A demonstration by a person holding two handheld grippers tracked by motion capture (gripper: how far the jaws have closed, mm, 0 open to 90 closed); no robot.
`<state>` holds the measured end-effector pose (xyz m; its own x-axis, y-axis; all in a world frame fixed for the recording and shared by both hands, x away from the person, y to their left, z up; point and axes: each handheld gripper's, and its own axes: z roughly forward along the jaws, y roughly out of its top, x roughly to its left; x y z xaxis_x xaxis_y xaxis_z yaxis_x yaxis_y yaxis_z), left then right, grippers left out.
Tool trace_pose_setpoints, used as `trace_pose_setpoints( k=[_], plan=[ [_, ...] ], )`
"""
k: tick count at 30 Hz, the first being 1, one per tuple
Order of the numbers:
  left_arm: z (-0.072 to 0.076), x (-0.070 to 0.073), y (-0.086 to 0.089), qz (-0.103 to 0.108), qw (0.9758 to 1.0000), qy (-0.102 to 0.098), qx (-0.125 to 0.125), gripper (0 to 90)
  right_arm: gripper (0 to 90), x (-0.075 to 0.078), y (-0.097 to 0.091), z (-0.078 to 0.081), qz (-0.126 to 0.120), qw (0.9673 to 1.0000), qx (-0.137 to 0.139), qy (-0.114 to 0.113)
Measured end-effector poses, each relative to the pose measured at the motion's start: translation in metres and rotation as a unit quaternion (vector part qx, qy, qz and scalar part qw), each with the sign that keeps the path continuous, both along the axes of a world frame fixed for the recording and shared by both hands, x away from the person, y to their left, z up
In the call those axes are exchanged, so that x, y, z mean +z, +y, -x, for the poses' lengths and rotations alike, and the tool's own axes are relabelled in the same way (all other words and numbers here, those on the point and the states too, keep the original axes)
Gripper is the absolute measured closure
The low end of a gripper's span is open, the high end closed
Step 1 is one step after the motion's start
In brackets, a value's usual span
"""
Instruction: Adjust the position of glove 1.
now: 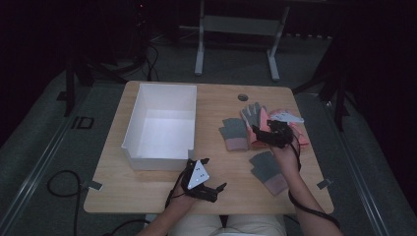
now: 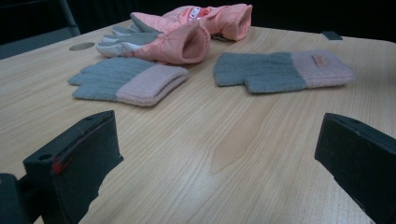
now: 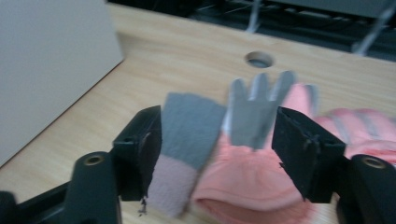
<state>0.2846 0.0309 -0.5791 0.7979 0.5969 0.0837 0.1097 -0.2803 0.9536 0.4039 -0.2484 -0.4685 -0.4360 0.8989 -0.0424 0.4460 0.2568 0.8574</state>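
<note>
The pink glove (image 3: 254, 186) lay on the desk (image 1: 221, 167) right of the box (image 1: 162, 125), cuff toward the person, grey fingers pointing away, its long axis in line with the right hand-held gripper (image 3: 217, 154). That one hung just over the cuff, jaws apart, straddling it without pressing. The left hand-held gripper (image 2: 219, 163) stood open, well apart.

grey knit gloves (image 2: 126, 80) with pink cuffs; salmon-pink padded gloves (image 2: 168, 39) with grey fingers; white box (image 1: 160, 125); pale wood-grain desk (image 1: 221, 98).

The jaws stand apart over a pink glove (image 3: 254, 182) and a grey knit glove (image 3: 187, 140).
</note>
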Motion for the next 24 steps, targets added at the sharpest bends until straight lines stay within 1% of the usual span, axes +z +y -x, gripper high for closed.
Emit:
trace_pose_setpoints(
  k=[1,4,6,8,9,10,11,15,19,20,23,24],
  plan=[
    [0.000,0.000,0.000,-0.001,1.0000,0.000,0.000,0.0,35.4,-0.003,0.003,-0.002,0.001,0.9999,0.010,0.004],
    [0.000,0.000,0.000,0.001,1.0000,-0.001,0.000,0.0,42.1,-0.014,0.014,-0.007,0.008,0.9996,0.024,0.011],
    [0.000,0.000,0.000,0.001,1.0000,0.000,-0.001,0.0,44.6,-0.020,0.021,-0.010,0.013,0.9994,0.028,0.016],
    [0.000,0.000,0.000,0.001,1.0000,0.000,-0.001,0.0,44.6,-0.023,0.023,-0.011,0.016,0.9992,0.031,0.019],
    [0.000,0.000,0.000,0.000,1.0000,-0.001,-0.002,0.0,48.2,-0.030,0.029,-0.015,0.023,0.9987,0.039,0.022],
    [0.000,0.000,0.000,0.000,1.0000,-0.001,-0.002,0.0,48.2,-0.030,0.029,-0.015,0.023,0.9987,0.039,0.022],
    [0.001,0.000,0.000,0.000,1.0000,-0.001,-0.002,0.0,50.4,-0.035,0.033,-0.019,0.024,0.9983,0.044,0.028],
    [0.001,0.000,0.000,0.002,1.0000,0.000,-0.003,0.0,53.0,-0.041,0.039,-0.026,0.024,0.9978,0.049,0.038],
    [0.000,0.000,0.000,0.000,1.0000,0.001,-0.003,0.0,57.1,-0.047,0.050,-0.037,0.036,0.9967,0.053,0.051],
    [0.000,0.000,0.000,0.001,1.0000,0.001,-0.003,0.0,57.3,-0.050,0.053,-0.041,0.040,0.9961,0.053,0.058],
    [0.000,0.000,0.000,0.000,1.0000,0.000,-0.003,0.0,57.7,-0.055,0.058,-0.048,0.046,0.9953,0.052,0.068],
    [0.000,0.000,0.000,0.000,1.0000,0.000,-0.004,0.0,57.7,-0.059,0.060,-0.052,0.050,0.9946,0.048,0.078]
  ],
)
